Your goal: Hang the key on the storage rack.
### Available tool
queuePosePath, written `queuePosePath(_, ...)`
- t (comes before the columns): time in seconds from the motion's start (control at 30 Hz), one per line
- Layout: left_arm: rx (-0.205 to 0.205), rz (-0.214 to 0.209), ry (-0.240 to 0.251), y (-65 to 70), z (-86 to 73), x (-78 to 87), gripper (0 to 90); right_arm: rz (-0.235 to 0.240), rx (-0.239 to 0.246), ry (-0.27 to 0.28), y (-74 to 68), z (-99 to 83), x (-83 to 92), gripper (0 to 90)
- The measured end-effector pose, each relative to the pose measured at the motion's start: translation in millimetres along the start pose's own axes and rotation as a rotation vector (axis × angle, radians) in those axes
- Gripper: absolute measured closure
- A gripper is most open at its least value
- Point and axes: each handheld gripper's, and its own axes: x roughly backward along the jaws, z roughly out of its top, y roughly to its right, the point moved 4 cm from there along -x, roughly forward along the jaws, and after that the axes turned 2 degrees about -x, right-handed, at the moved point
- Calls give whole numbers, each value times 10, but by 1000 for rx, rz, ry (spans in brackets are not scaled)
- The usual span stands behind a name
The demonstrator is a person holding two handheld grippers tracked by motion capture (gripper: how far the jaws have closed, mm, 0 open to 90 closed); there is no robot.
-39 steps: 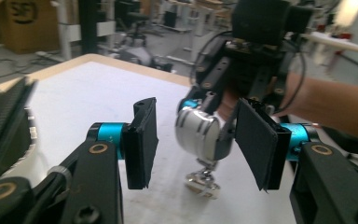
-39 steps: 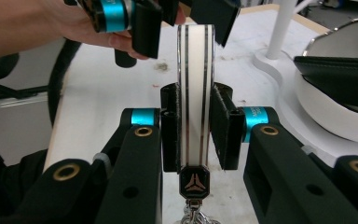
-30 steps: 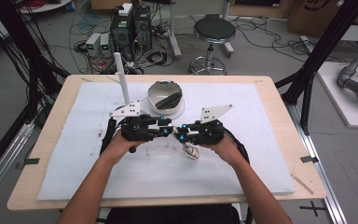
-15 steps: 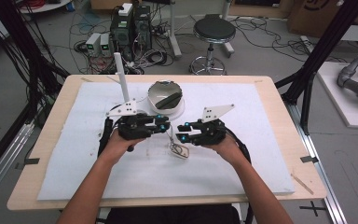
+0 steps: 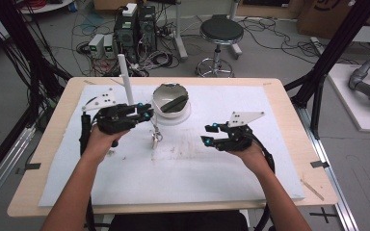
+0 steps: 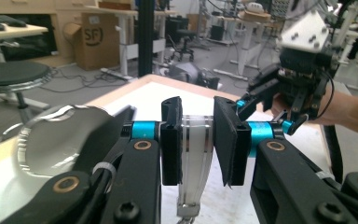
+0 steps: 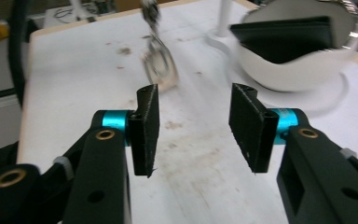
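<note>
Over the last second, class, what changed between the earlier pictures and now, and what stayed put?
The two hands have drawn apart. The left tongs moved left and up, shut on a clear strap with a metal clip that hangs from them. The right tongs have just been opening with nothing between them, let the strap go and moved right. The white bowl and the white post stayed as they were.

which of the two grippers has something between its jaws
The left gripper: a clear strap-like piece with a metal clasp hangs between its jaws. The right gripper has its jaws apart with nothing between them, only white mat beyond.
</note>
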Motion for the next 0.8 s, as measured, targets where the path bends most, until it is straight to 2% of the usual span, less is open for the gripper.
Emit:
queuePosePath(0.27,-12,90,4,-229,254,262,730,-146,-11,-8,120,-47,240,423)
queuePosePath(0.43,-4,135,9,-376,348,352,730,-184,-16,-12,154,-70,336,420)
queuePosePath(0.7,34,141,16,-690,466,369,729,-208,-15,2,211,-104,431,416)
queuePosePath(0.8,47,148,42,-789,496,365,729,-209,-18,7,219,-101,444,416)
